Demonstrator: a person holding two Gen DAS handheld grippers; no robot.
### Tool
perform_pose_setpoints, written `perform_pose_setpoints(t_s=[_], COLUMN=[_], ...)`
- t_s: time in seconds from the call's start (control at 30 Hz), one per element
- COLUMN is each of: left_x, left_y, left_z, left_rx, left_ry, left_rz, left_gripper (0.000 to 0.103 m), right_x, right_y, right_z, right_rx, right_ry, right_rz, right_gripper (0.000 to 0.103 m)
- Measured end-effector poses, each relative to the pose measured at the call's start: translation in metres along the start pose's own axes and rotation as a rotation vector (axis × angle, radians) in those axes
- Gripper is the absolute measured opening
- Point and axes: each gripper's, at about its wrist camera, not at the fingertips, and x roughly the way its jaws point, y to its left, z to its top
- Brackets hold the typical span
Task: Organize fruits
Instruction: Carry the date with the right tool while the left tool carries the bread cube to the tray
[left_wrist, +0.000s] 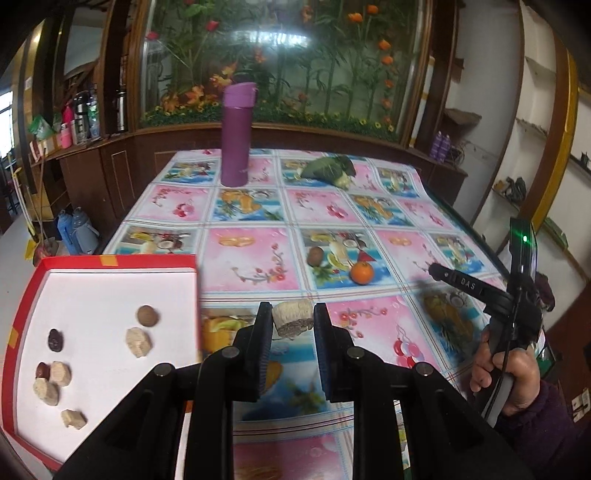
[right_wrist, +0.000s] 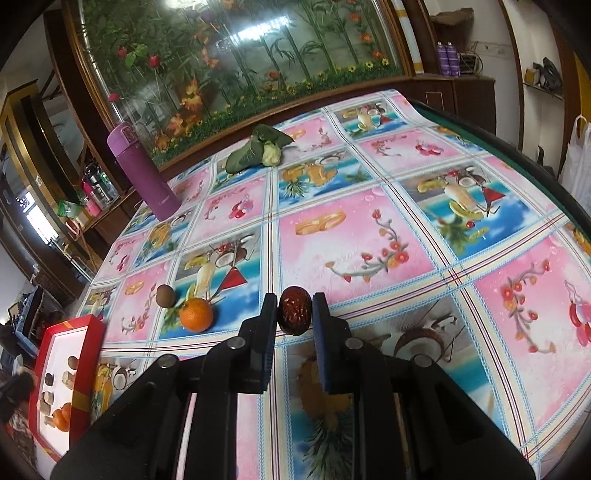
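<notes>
Two grippers were both busy here. The left gripper (left_wrist: 293, 323) was clamped on a pale beige chunk (left_wrist: 293, 318), maybe a slice of corn cob or something similar, held up above the fruit-print tablecloth (left_wrist: 251, 258) just right of the red box (left_wrist: 110, 261). The right gripper (right_wrist: 295, 314) had its jaws squeezed on a dark red date (right_wrist: 294, 310), also off the table as far as I could tell.

The box with the white inside sat at the table's near left corner and already had stuff in it: a round brown fruit (left_wrist: 147, 315), several more beige chunks (left_wrist: 138, 342), and a couple of dark dates (left_wrist: 56, 339). From the right wrist view there also looked to be something orange in the box's near end.

Loose on the cloth were an orange (right_wrist: 196, 314) and a small brown fruit (right_wrist: 165, 295) just beside it, apart from the box. Farther back stood a purple flask (left_wrist: 236, 134) and a leafy green vegetable (left_wrist: 328, 169). A hand (left_wrist: 506, 373) was visible in the left view, gripping the right tool's handle.
</notes>
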Motion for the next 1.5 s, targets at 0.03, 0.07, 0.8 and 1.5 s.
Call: perform_pose_setpoints(t_s=[0.03, 0.07, 0.8, 1.5], left_x=[-0.003, -0.007, -0.114, -0.079], left_y=[0.004, 0.01, 0.168, 0.212], left_z=[0.0, 0.001, 0.02, -0.047], left_rx=[-0.01, -0.024, -0.14, -0.195], left_ry=[-0.008, -0.017, -0.207, -0.013], left_rz=[0.005, 0.013, 0.409, 0.39], left_gripper=[0.021, 0.021, 0.021, 0.021], right_x=[0.0, 0.001, -0.047, 0.004], right_y=[0.001, 0.002, 0.245, 0.364], right_z=[0.0, -0.001, -0.001, -0.131], right_rx=[-0.004, -0.007, -0.308, -0.541], right_ry=[-0.002, -0.001, 0.035, 0.349], right_rz=[-0.004, -0.005, 0.497, 0.588], right_gripper=[0.021, 0.021, 0.021, 0.021])
